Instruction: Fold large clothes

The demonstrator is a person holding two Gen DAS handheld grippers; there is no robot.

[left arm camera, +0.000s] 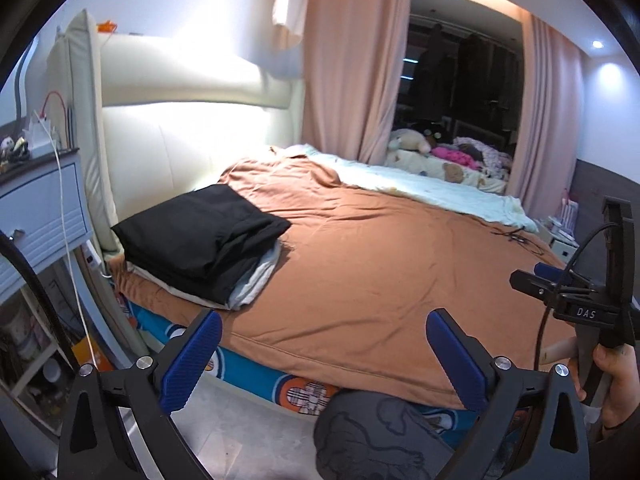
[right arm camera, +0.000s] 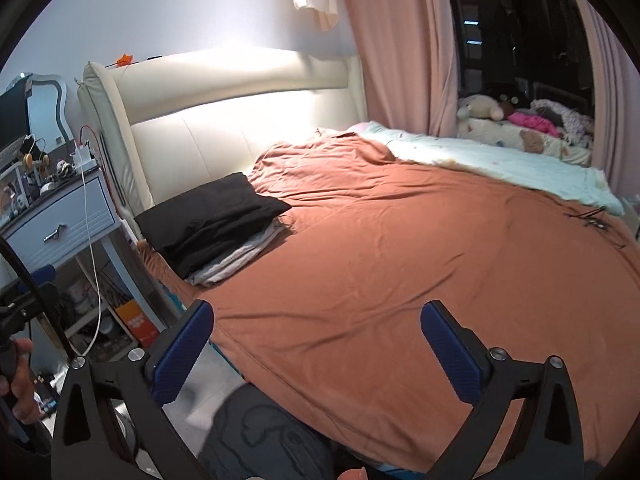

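Observation:
A stack of folded clothes, black garment (left arm camera: 200, 236) on top of light grey and white ones (left arm camera: 252, 280), lies on the brown bedspread (left arm camera: 380, 264) near the headboard at the bed's left side; it also shows in the right wrist view (right arm camera: 212, 216). My left gripper (left arm camera: 324, 356) is open and empty, held above the bed's near edge. My right gripper (right arm camera: 316, 344) is open and empty over the near part of the bedspread (right arm camera: 400, 264). The right gripper also shows at the right of the left wrist view (left arm camera: 576, 300).
A cream headboard (left arm camera: 192, 128) stands behind the stack. A nightstand (right arm camera: 60, 216) with clutter and a white cable is at the left. A light blue blanket (left arm camera: 420, 184) and soft toys lie at the far side by pink curtains. My grey-clad knee (left arm camera: 372, 436) is below.

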